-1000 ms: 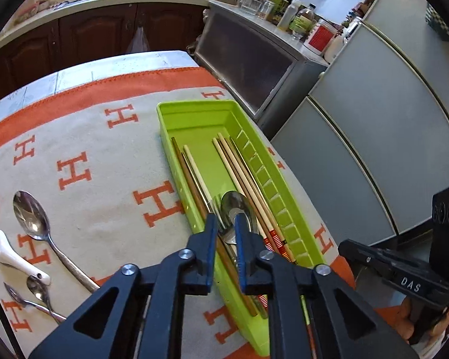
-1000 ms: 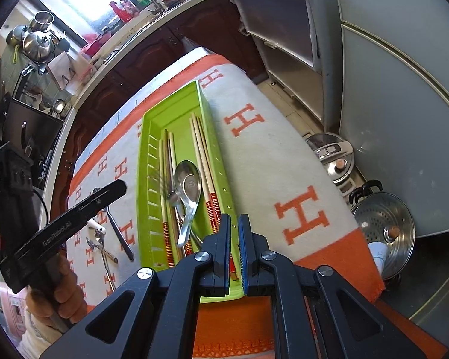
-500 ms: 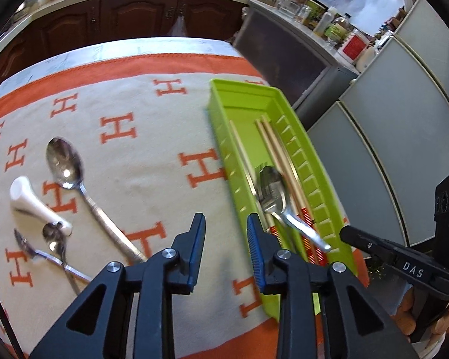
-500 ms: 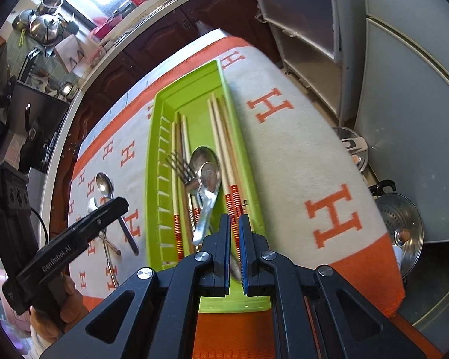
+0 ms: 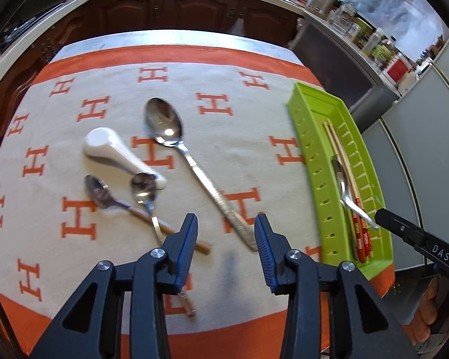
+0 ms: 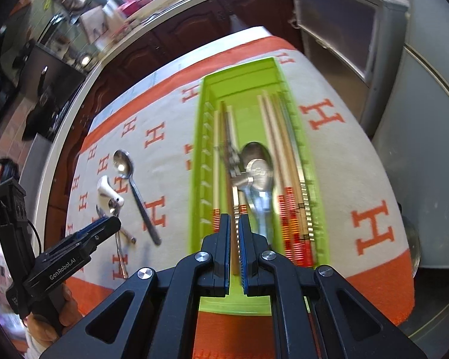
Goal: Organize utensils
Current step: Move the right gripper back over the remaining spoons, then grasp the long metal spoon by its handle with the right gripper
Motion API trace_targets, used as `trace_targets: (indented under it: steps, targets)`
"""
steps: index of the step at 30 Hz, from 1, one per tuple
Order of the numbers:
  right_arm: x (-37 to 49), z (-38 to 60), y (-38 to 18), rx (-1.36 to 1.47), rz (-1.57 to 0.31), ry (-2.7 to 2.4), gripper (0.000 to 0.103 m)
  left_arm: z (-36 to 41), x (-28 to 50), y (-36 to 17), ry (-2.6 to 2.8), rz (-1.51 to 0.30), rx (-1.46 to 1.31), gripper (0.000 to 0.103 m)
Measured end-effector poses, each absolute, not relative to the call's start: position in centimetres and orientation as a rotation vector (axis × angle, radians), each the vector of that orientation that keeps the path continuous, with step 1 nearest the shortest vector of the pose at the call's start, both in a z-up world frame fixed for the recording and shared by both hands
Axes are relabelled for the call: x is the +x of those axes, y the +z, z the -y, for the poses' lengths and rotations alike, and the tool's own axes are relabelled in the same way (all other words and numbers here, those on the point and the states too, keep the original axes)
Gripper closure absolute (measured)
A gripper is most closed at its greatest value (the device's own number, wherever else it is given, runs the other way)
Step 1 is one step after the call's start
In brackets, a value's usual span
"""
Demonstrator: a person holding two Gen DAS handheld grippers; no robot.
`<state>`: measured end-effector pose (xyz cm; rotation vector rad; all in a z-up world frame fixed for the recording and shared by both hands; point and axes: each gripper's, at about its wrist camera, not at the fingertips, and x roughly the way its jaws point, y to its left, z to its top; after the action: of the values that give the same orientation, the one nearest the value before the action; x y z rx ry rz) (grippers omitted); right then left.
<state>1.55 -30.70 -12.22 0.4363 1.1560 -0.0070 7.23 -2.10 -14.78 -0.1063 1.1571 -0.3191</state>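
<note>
On the orange-and-cream cloth lie a large steel spoon (image 5: 164,122), a white ceramic spoon (image 5: 110,149) and two small spoons (image 5: 100,194) (image 5: 143,190). My left gripper (image 5: 226,224) hovers over the near end of the large spoon's handle. Its jaws are opening and nothing sits between them. The lime green tray (image 5: 314,161) lies to the right, holding chopsticks (image 6: 272,125), a spoon (image 6: 259,167) and a fork (image 6: 230,155). My right gripper (image 6: 235,221) is shut and empty above the near end of the tray (image 6: 197,155).
The cloth (image 5: 233,152) covers the whole table, and its near orange edge runs below both grippers. Dark cabinets and a worktop stand behind the table. Grey cabinet fronts (image 5: 419,137) stand to the right, with a pot (image 6: 413,245) on the floor there.
My left gripper has swung left from over the tray to over the loose spoons, and its jaws have spread apart. The right gripper has shifted along the tray's near end, still shut.
</note>
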Motion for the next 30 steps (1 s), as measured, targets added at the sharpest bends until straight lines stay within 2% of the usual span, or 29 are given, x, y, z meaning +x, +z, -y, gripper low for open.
trace_targets:
  steps: [14,19,25,30]
  targets:
    - [7.6,18.5,-11.3,0.181,-1.235,0.212,0.097,-8.0,8.5,-15.9,-0.135,-1.182,-0.261,0.063]
    - [11.9,15.4,-12.4,0.137,-1.278,0.277,0.097,-10.1,9.8,-16.4,-0.114,-1.188,-0.317,0.058]
    - [17.2,12.2,-15.4,0.131,-1.344,0.416,0.085,-10.9,11.2,-17.3,-0.122,-1.205,-0.372,0.057]
    - [20.2,10.9,-18.9,0.14,-1.415,0.443,0.084,-11.1,11.3,-17.8,-0.136,-1.213,-0.391,0.057]
